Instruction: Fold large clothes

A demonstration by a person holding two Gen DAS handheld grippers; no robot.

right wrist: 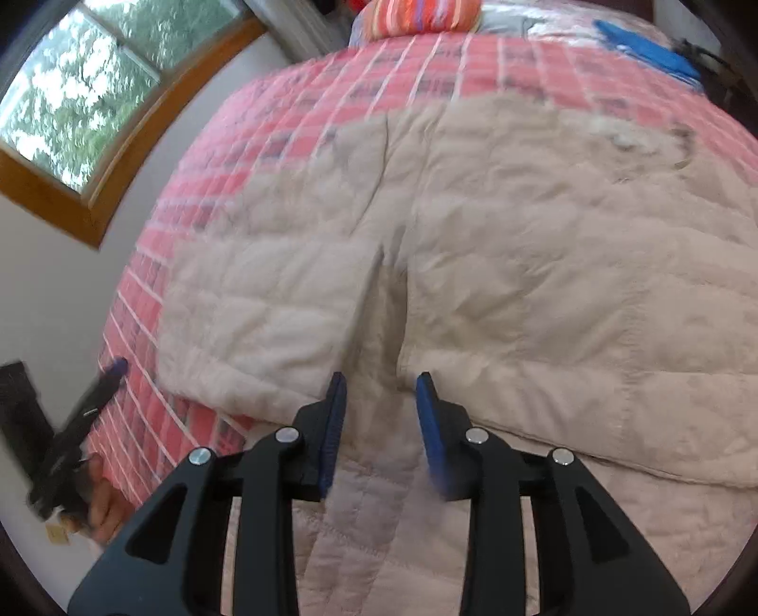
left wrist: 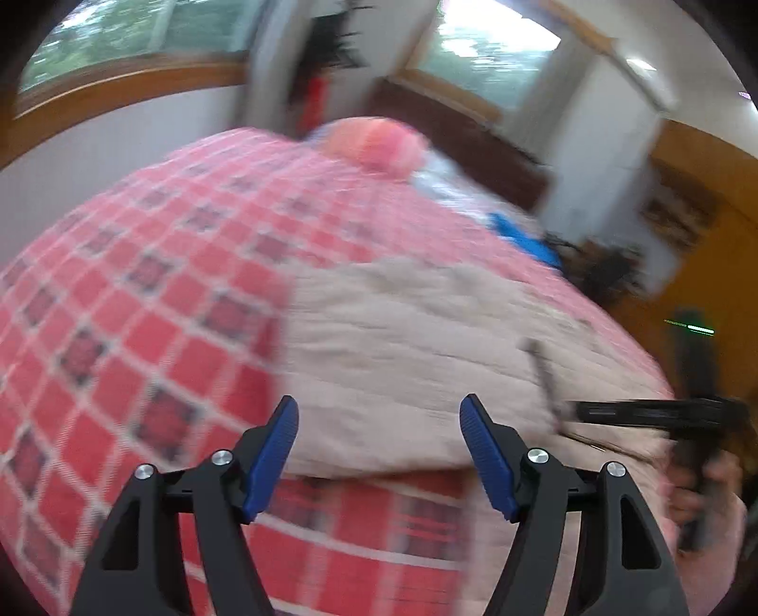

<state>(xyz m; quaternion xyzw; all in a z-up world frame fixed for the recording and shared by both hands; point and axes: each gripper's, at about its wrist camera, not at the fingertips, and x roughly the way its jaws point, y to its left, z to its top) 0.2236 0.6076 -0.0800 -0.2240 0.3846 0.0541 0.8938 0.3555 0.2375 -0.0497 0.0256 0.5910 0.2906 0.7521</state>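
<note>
Jacket [right wrist: 497, 265]: a large pale beige quilted one, lying spread over the bed, with a long fold running down its middle toward the right tool; in the left wrist view it is filling the centre and right part of the bed [left wrist: 426, 341].
Bed cover [left wrist: 142, 294]: red and pink checks with white lines, lying under the jacket and showing on the left of it in both views.
Left gripper [left wrist: 379, 426]: its two blue pads are standing wide apart – nothing is between them; it is hovering over the near edge of the jacket, where the cloth is meeting the checked cover.
Right gripper [right wrist: 381, 393]: the pads are partly apart and are not clamping anything; a ridge of the jacket is lying in the gap, but I cannot tell if the pads are touching it.
Right hand [left wrist: 701, 493]: a person's hand is holding the black handle at the right edge of the left wrist view – blurred.
Left hand [right wrist: 102, 497]: it is showing at the lower left of the right wrist view, gripping the other tool beside the bed edge.
Pillow [right wrist: 417, 16]: striped orange, lying at the far end of the bed.
Blue thing [right wrist: 649, 52]: lying at the far right corner of the bed; too blurred to say what it is.
Window [right wrist: 80, 95]: wooden frame, with green trees behind the glass.
</note>
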